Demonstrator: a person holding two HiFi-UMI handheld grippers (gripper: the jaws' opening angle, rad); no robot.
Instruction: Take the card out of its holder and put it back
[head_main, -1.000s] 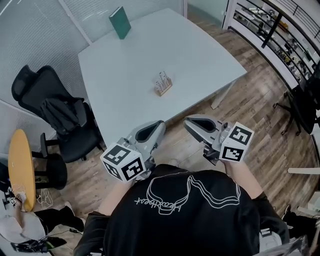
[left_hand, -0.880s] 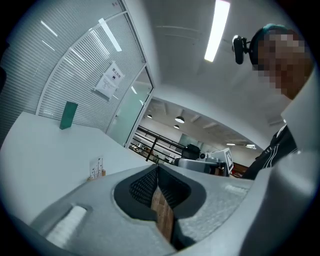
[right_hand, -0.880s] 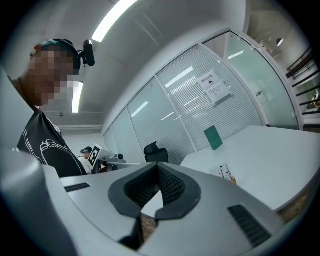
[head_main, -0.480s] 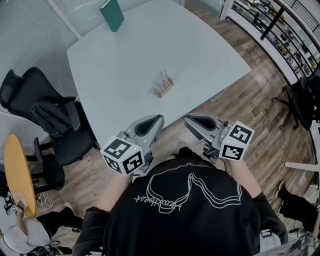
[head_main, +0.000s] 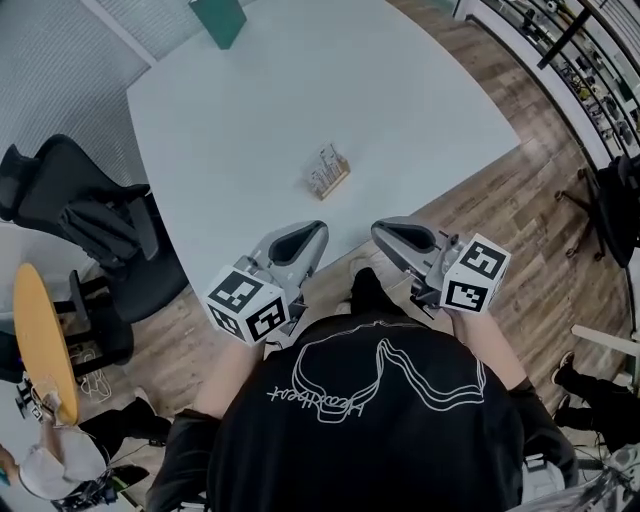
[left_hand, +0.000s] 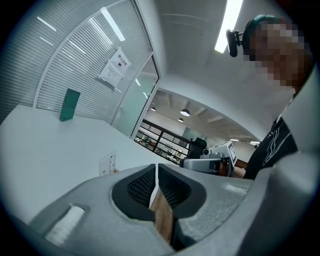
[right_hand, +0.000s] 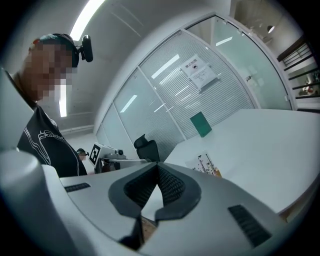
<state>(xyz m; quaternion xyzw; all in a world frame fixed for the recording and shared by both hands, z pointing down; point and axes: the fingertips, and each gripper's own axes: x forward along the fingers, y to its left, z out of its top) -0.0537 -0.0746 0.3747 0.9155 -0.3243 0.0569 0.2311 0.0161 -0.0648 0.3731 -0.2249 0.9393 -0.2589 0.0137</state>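
**Wood block, thin white card: handling notes**

Holder: a small pale wooden block with slots. It stands alone near the middle of the table, well apart from both of your grippers.

Card: upright in the slot, white with small dark print, thin, flat and straight-edged. More than one sheet may stand there, but it is too small to tell.

Handling (judgement):
- The card looks light and fairly stiff across its face. It will bend if you pinch a corner hard or pull askew.
- Its faces are probably smooth, so expect slip under a weak pinch.
- The block looks light too, and the table top is smooth, matte and grey-white. The block will likely slide or tip if you draw the card at an angle.
- Steady the block with one gripper, low down, by its short ends.
- With the other, take the card's free top edge at mid-width, pads flat on both faces, and draw straight up along the slot.

Left gripper: fingers pressed together, nothing between them.

Right gripper: likewise closed and empty, with the dark ribbed pads meeting at the tips.

Both sit at the near table edge, pointing toward the block. You must spread the fingers before any grasp.

Also present: a green slab upright at the far edge and a black chair to the left. Neither is in the way.
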